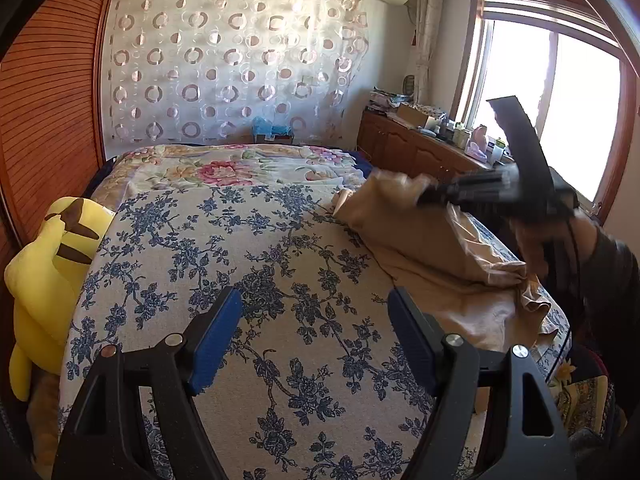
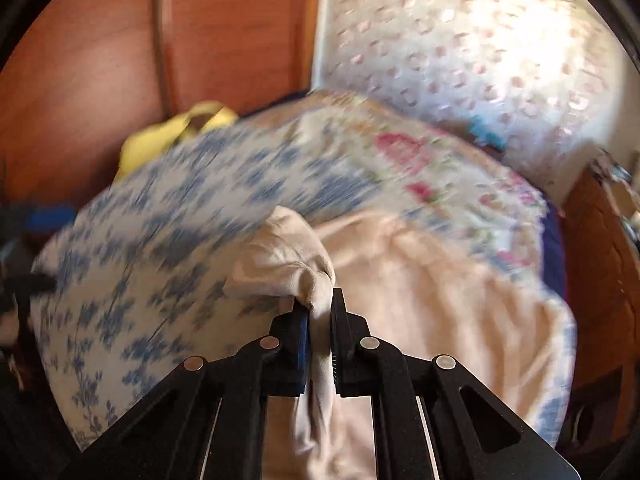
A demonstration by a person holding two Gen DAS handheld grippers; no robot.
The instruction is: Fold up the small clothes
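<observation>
Beige garment to the right of the spread left tongs, one corner pinched in the right tongs

In the left wrist view the left tongs (image 1: 314,340) gape with nothing between them over the bed (image 1: 280,240); the beige garment (image 1: 440,264) lies at right of frame, long axis running lower right to upper centre; the right tongs (image 2: 318,304), nearer, grip a bunched corner raised off the bed
</observation>
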